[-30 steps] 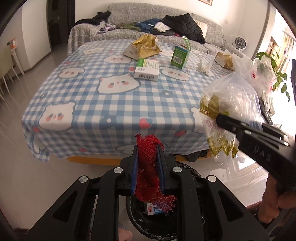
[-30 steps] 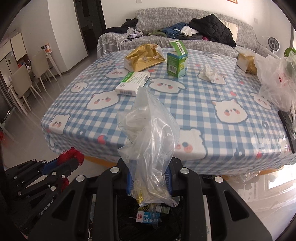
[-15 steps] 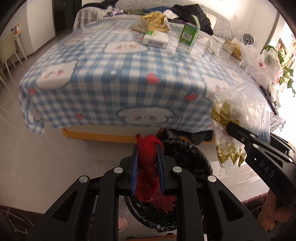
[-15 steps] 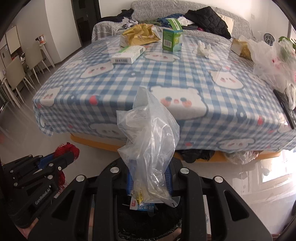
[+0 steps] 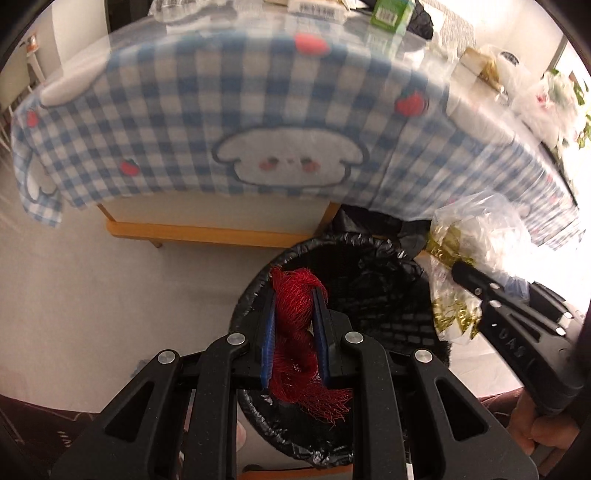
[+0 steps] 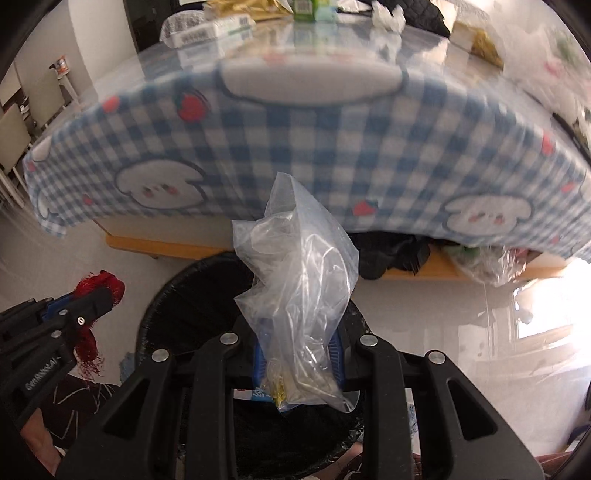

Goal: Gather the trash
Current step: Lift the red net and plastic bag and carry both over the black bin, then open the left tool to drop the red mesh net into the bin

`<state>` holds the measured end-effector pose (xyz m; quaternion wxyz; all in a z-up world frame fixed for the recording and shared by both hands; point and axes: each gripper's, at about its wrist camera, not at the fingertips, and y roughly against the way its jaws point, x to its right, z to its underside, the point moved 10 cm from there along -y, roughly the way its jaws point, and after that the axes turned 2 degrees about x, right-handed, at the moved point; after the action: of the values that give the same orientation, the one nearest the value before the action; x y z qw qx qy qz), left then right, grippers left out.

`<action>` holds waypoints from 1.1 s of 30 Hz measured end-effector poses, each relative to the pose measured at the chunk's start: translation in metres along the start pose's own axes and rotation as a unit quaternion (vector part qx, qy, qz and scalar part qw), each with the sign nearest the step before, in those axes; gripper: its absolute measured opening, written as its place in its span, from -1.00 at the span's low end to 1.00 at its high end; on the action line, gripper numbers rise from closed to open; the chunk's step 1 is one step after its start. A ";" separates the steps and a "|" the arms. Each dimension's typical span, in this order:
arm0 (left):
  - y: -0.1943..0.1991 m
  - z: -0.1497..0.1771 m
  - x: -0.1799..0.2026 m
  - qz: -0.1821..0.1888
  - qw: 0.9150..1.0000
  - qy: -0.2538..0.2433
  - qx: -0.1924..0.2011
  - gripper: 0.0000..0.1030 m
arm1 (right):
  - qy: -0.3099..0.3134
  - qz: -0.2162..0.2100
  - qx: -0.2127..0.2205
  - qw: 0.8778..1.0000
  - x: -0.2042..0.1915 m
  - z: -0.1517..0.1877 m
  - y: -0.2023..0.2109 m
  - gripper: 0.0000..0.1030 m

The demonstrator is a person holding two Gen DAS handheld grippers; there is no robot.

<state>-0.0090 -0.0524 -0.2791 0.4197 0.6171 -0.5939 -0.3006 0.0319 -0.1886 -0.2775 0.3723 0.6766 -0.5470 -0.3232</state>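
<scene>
My left gripper [image 5: 294,295] is shut on a bunched red mesh net [image 5: 295,321], held just over the near rim of a round bin lined with a black bag [image 5: 369,280]. My right gripper [image 6: 299,332] is shut on a crumpled clear plastic bag [image 6: 303,280] with gold-printed scraps inside, and it hangs over the same bin [image 6: 192,291]. Each gripper shows in the other's view: the right one [image 5: 461,269] at the bin's right side, the left one [image 6: 99,291] at its left side. A small printed carton [image 6: 255,393] lies in the bin.
A low table under a blue-and-white checked cloth [image 5: 258,110] stands right behind the bin, its wooden frame [image 5: 207,232] near the floor. On top sit a white box [image 6: 207,33], a green carton [image 5: 391,13], tissue and plastic bags. Dark items lie under the table.
Both grippers have sunk from table height down to the bin's mouth, each keeping its load. The tabletop has risen to the top of both views and the bin now fills the lower middle.
</scene>
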 end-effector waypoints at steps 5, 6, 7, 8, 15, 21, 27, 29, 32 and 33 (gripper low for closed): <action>-0.026 0.014 0.007 0.000 1.000 -0.009 -0.025 -0.67 | -0.012 0.010 -0.009 1.000 0.014 0.010 -0.009 -0.51; -0.029 0.016 0.009 0.000 1.000 -0.012 -0.028 -0.67 | -0.014 0.013 -0.010 1.000 0.017 0.011 -0.010 -0.51; -0.033 0.016 0.012 0.000 0.999 -0.015 -0.030 -0.67 | -0.017 0.014 -0.011 1.000 0.021 0.013 -0.010 -0.51; -0.036 0.018 0.016 -0.001 0.999 -0.021 -0.031 -0.67 | -0.020 0.016 -0.011 1.000 0.024 0.014 -0.010 -0.51; -0.060 0.033 0.035 -0.008 0.997 -0.056 -0.045 -0.67 | -0.043 0.030 -0.012 0.999 0.047 0.022 -0.008 -0.51; -0.075 0.041 0.052 -0.007 0.996 -0.071 -0.057 -0.67 | -0.058 0.037 -0.012 0.998 0.063 0.027 -0.004 -0.51; -0.087 0.045 0.072 0.002 0.995 -0.082 -0.062 -0.67 | -0.064 0.039 -0.010 0.997 0.076 0.034 -0.005 -0.50; -0.090 0.047 0.079 0.008 0.994 -0.086 -0.062 -0.66 | -0.066 0.042 -0.010 0.997 0.079 0.036 -0.004 -0.50; -0.092 0.045 0.084 0.012 0.995 -0.087 -0.057 -0.51 | -0.071 0.041 -0.010 0.997 0.084 0.040 -0.006 -0.50; -0.092 0.044 0.085 0.012 0.995 -0.088 -0.053 -0.50 | -0.071 0.041 -0.011 0.997 0.084 0.041 -0.006 -0.50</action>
<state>0.0066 -0.1484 -0.3698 0.4013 0.5586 -0.6189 -0.3795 0.0169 -0.2766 -0.3065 0.3527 0.6251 -0.5956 -0.3606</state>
